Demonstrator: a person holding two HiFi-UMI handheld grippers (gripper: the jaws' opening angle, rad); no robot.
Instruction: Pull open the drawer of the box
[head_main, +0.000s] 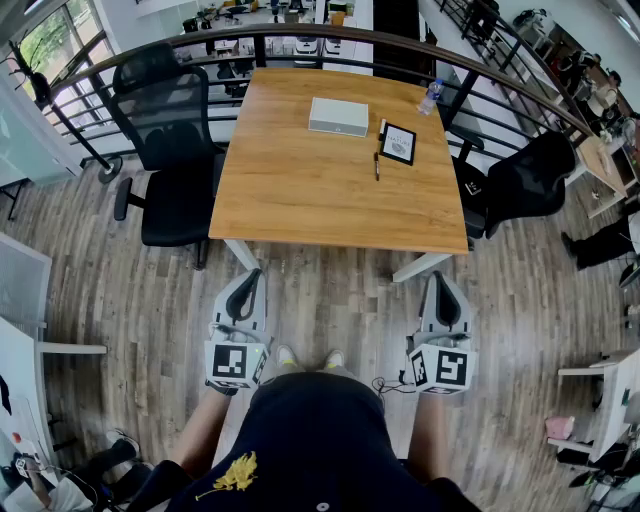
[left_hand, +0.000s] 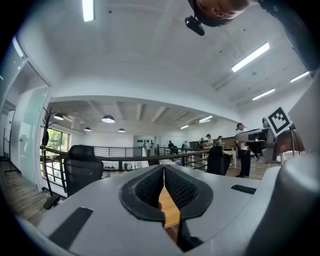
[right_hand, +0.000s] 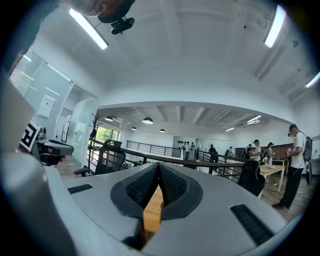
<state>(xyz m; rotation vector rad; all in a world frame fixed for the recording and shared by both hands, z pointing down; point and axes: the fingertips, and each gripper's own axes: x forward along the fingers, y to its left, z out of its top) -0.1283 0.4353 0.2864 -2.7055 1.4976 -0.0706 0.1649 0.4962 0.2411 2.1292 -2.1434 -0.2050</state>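
Box (head_main: 338, 116) — white, flat, rectangular — lies on the far half of the wooden table (head_main: 300, 200), slightly right of its midline. It is well apart from both grippers. Its drawer cannot be told apart from the body at this range.

Beside the box, to its right: a small dark-framed tablet (head_main: 398, 143), with a pen (head_main: 376, 166) just next to it on the box side. A water bottle (head_main: 430, 96) stands near the far right corner of the table. None of these touches the box.

Left gripper (head_main: 254, 275) is held low in front of the person's waist, short of the near table edge and over the plank floor (head_main: 320, 290). It is level and points toward the table. In the left gripper view its ribbed pads (left_hand: 150, 187) meet at the tips, with nothing between them.

Right gripper (head_main: 441, 278) is at the same height, on the other side of the person's body, also level and aimed at the table. In the right gripper view its pads (right_hand: 172, 184) are pressed together — empty.

Surroundings: a black office chair (head_main: 170, 150) at the table's left side, another black chair (head_main: 525, 180) at its right, and a curved railing (head_main: 300, 35) behind the table.
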